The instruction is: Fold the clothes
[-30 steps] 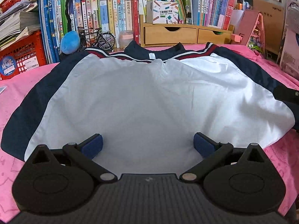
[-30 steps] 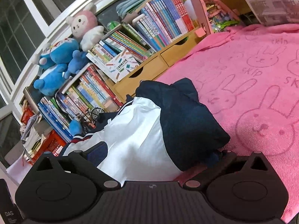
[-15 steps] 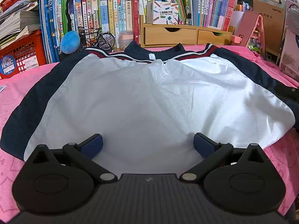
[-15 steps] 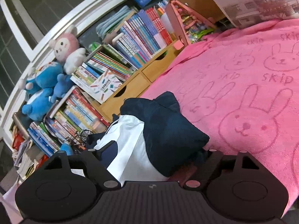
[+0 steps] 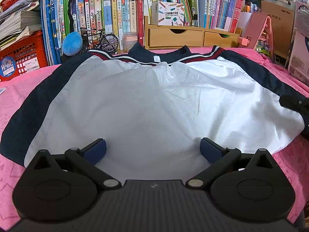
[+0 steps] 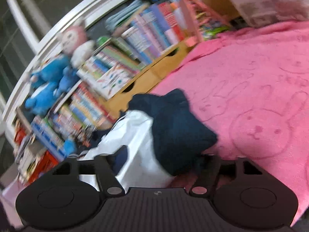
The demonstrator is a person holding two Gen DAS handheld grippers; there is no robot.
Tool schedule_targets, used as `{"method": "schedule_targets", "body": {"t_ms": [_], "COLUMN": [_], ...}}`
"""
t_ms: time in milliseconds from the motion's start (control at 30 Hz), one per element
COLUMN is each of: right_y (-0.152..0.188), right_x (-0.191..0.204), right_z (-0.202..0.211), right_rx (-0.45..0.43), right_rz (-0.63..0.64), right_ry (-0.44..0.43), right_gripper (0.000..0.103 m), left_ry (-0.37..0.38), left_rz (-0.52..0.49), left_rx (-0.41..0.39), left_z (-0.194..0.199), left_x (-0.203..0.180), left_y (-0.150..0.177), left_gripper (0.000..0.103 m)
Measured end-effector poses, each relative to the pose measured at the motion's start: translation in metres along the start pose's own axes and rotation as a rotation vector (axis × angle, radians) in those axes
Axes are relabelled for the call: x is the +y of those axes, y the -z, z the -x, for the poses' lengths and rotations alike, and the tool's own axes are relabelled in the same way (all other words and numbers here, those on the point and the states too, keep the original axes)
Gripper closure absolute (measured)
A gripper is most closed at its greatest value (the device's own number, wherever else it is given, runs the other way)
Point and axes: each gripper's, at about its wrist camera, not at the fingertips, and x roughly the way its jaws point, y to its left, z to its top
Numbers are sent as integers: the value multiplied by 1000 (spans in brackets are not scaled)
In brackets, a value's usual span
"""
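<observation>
A white shirt with navy sleeves and a red-and-white striped collar (image 5: 150,100) lies spread flat on the pink bunny blanket (image 5: 11,100). My left gripper (image 5: 152,148) is open, its blue pads over the shirt's near hem. My right gripper (image 6: 160,160) has its jaws narrowed around the shirt's right navy sleeve (image 6: 177,127) and white side, lifted and bunched over the blanket (image 6: 260,89). The right view is blurred. The right gripper's black tip shows at the far right of the left wrist view (image 5: 295,104).
A crowded bookshelf (image 5: 119,15) and wooden drawers (image 5: 193,36) stand behind the blanket. A red crate (image 5: 21,56), blue ball (image 5: 71,43), toy bicycle (image 5: 102,40) and pink toy house (image 5: 260,32) line the back. Plush toys (image 6: 56,71) sit on the books.
My right gripper has narrowed on the navy sleeve and swung, tilting its view, now motion-blurred. The left gripper and the spread shirt have stayed nearly still.
</observation>
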Motion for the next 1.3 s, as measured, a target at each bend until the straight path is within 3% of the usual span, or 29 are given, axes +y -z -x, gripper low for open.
{"method": "schedule_targets", "body": {"t_ms": [67,300,433,667,767,833,933,1000,1133,1233,1300], "right_y": [1,5,-3,-3,-4,-4,-12,-19,-18,7,46], "right_x": [4,-12,-23,-26,-27,-28,-24,-6,87,171,228], "right_z": [0,9,2,0,-2,-3,-6,-4,-6,-18,-29], "right_rx": [-18,-168,-170,-142,-114,-96,-46,-55,-146,-177,-173], "right_rz": [5,-132,-182,-151,-151,-162,-151,-62,325,599,809], "right_ry": [9,43,104,87,103,108,122,134,126,43,-35], "right_gripper": [12,37,55,57,66,79,87,89,91,91,91], "left_ry": [0,-1,-3,0,-1,-2,32,8,-120,-267,-322], "left_rz": [1,3,5,3,5,8,48,107,216,276,309], "left_rx": [0,-1,-1,0,0,-2,-20,-37,-89,-120,-142], "left_z": [0,0,0,2,2,3,16,35,77,105,121], "left_x": [0,-1,-1,0,-1,-1,12,36,97,138,158], "left_y": [0,0,0,0,0,0,2,4,9,18,25], "left_gripper": [0,0,0,0,0,0,0,0,0,0,0]}}
